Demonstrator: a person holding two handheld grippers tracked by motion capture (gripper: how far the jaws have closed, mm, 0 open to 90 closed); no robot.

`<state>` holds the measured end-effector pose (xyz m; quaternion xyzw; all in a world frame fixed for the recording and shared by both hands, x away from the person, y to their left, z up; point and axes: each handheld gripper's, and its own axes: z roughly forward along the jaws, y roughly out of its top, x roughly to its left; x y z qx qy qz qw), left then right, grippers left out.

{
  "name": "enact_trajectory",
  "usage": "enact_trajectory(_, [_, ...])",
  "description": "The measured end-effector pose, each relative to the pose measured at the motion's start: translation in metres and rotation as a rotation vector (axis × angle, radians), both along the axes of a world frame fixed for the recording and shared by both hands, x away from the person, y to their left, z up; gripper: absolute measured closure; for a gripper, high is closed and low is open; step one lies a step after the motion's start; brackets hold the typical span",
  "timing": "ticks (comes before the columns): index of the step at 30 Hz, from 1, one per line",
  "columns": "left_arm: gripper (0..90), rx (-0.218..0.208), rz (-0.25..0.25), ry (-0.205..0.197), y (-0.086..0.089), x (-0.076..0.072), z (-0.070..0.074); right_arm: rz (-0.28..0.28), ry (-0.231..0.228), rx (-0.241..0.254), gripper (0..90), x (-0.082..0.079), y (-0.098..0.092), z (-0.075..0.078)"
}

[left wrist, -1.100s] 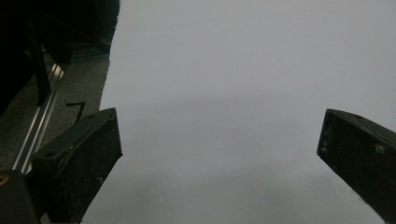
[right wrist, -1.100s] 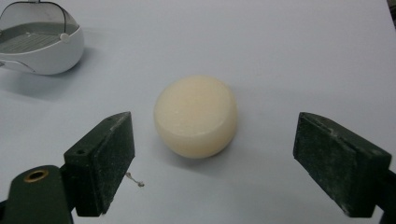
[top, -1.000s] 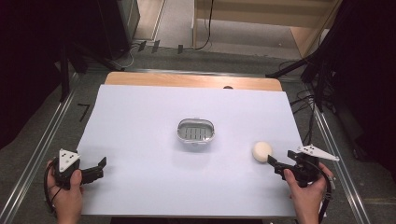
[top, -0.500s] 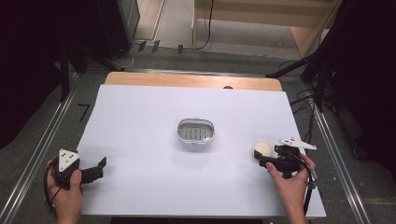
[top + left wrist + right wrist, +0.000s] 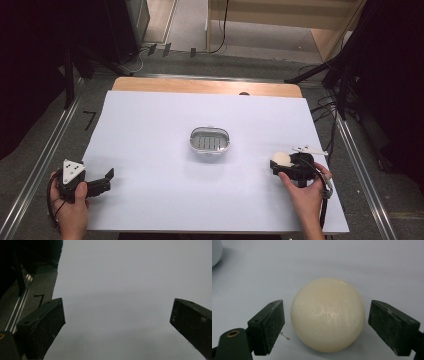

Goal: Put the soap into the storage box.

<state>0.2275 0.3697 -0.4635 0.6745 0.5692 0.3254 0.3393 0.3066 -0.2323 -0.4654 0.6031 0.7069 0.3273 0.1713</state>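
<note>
Right gripper (image 5: 325,322): I have its black jaws spread wide, one on each side of the soap, with a narrow gap showing on both sides; they grip nothing.
Cream rounded bar of soap (image 5: 327,314): it sits on the table between my right jaws, not touching either pad; in the high view it lies at the front of the right gripper (image 5: 280,164).
Left gripper (image 5: 117,322): I hold its jaws wide apart over bare table, with nothing between them.
Oval metal soap dish with slotted floor (image 5: 209,140): well ahead of both grippers, left of my right gripper, and apart from the soap.
White table top (image 5: 150,130): beneath both grippers, which are well apart from each other.
</note>
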Motion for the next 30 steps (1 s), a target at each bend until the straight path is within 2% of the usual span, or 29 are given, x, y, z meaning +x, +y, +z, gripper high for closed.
enact_trajectory(6, [0.3, 0.001, 0.0, 0.0, 0.0001, -0.0001, 0.0, -0.002, 0.003, -0.006, 21.1, 0.0016, 0.0033, -0.0042])
enact_trajectory(7, [0.3, 0.0, -0.001, 0.0, 0.0, -0.0001, 0.0, -0.022, 0.003, -0.004, 24.1, 0.0019, 0.0036, -0.0047])
enact_trajectory(13, [0.3, 0.0, -0.001, 0.0, 0.0, 0.0, 0.0, -0.031, 0.007, -0.003, 24.0, 0.0027, 0.0038, -0.0057])
enact_trajectory(22, [0.3, -0.001, -0.001, -0.002, 0.0, -0.0001, 0.0, -0.03, 0.023, -0.05, 24.7, 0.004, 0.0088, -0.0103])
enact_trajectory(24, [0.3, -0.001, -0.001, -0.002, 0.0001, -0.0001, 0.0, -0.03, 0.023, -0.05, 24.9, 0.004, 0.0086, -0.0099])
enact_trajectory(26, [0.3, 0.0, 0.0, -0.001, 0.0001, 0.0, 0.0, -0.035, 0.029, -0.018, 25.2, 0.0043, 0.006, -0.0092])
enact_trajectory(30, [0.3, 0.0, 0.0, 0.0, 0.0, 0.0, 0.0, -0.031, 0.013, -0.015, 25.3, 0.0025, 0.0057, -0.0076])
